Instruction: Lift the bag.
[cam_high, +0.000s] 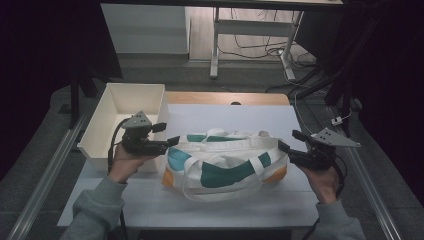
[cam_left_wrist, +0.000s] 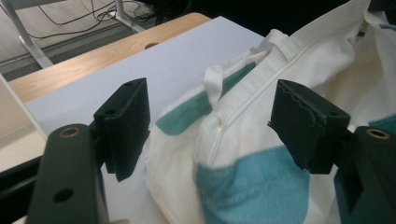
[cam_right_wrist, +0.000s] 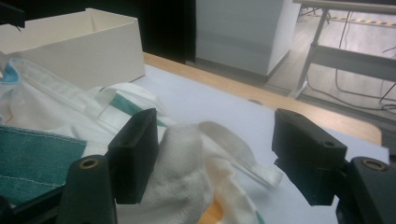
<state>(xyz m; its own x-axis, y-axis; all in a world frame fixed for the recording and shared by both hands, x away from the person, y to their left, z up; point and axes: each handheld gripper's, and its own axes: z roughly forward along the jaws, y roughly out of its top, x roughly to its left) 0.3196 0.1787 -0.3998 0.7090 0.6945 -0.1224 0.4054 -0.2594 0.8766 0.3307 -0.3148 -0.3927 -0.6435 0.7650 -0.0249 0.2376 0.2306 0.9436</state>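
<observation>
Canvas bag (cam_high: 225, 160) lying on table (cam_high: 225, 117); left claw (cam_high: 169, 141) and right claw (cam_high: 288, 143) at its ends, both spread wide, gripping nothing.

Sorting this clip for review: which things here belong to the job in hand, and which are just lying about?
In the job: tote bag; left gripper and right gripper, both open at its ends.
Lying about: white bin; desk frame; floor cables.

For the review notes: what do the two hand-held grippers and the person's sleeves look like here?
Both the left gripper and the right gripper are black, each topped by a grey three-cornered plate, with a black cable trailing back past the hand. Their jaws are blocky black pads on arms with brass-ringed holes. The sleeves are grey, with ribbed cuffs.
</observation>
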